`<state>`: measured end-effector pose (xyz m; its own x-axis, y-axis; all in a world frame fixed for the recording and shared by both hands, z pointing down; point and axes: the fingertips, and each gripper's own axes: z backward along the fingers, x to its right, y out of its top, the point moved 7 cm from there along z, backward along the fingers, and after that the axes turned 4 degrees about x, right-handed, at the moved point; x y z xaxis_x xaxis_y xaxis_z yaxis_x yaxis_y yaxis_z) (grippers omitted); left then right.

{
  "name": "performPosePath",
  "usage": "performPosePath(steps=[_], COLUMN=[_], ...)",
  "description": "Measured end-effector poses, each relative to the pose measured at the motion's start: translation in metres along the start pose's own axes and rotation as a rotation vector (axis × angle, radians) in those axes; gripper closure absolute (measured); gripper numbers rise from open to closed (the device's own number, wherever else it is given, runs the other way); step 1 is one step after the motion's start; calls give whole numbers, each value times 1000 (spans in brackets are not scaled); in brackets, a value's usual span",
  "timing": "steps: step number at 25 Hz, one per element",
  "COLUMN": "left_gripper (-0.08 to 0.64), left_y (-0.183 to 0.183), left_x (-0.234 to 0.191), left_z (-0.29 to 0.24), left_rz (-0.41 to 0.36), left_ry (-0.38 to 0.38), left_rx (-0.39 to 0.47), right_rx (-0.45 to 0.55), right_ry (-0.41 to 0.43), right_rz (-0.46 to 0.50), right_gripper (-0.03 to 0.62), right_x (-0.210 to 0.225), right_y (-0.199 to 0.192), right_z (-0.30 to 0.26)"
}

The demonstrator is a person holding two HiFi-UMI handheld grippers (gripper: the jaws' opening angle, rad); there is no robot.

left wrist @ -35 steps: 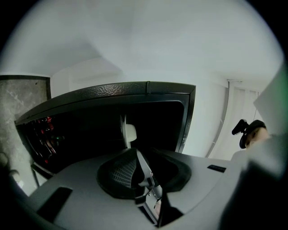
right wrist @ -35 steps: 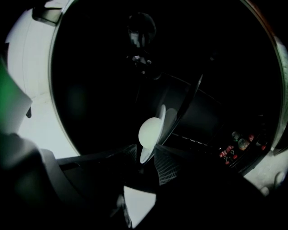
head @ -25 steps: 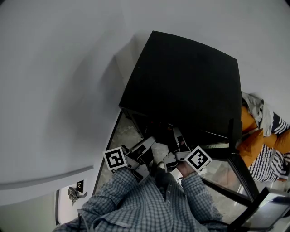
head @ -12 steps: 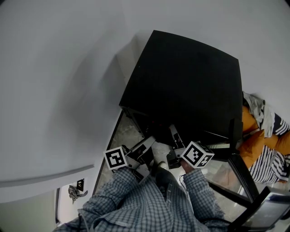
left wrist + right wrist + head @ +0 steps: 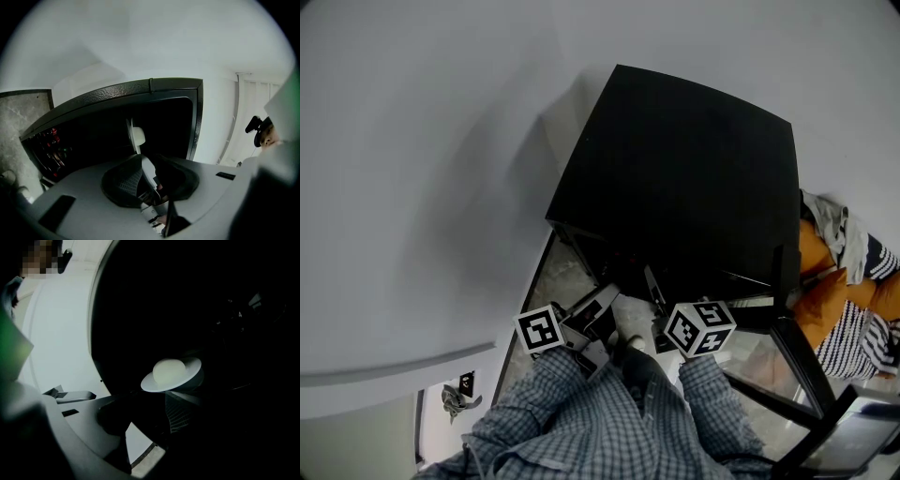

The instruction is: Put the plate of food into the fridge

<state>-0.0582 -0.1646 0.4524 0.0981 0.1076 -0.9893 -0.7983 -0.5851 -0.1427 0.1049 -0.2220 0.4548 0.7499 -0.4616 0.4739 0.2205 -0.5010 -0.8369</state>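
Note:
A black mini fridge [image 5: 675, 169] stands against the white wall with its door swung open. In the right gripper view a white plate [image 5: 171, 375] carrying a pale round piece of food rests in the dark interior. It lies just past my right gripper [image 5: 150, 404], whose jaws have just been opening; nothing is pressed between them. From above, that gripper [image 5: 654, 286] reaches into the fridge mouth. My left gripper [image 5: 605, 300] hovers beside it, outside. The left gripper view shows the plate [image 5: 136, 136] edge-on beyond my left gripper [image 5: 146, 173], its jaws slightly apart and holding nothing.
The open fridge door [image 5: 787, 319] juts out at the right, with orange and striped cloth [image 5: 853, 300] behind it. Small red items [image 5: 51, 140] sit on a dark rack at the left of the left gripper view. Speckled stone floor [image 5: 553, 281] lies in front.
The right gripper has rolled: its marker cube now shows two faces and sits slightly further left. The left gripper has stayed where it was.

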Motion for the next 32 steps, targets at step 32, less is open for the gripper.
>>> performPosePath(steps=[32], left_gripper=[554], left_y=[-18], left_x=[99], left_z=[-38], left_rz=[-1032], left_ry=[-100], left_rx=[-281], right_rx=[173], right_ry=[146], right_rz=[155], right_gripper=[586], right_x=[-50], right_y=[53], right_z=[89])
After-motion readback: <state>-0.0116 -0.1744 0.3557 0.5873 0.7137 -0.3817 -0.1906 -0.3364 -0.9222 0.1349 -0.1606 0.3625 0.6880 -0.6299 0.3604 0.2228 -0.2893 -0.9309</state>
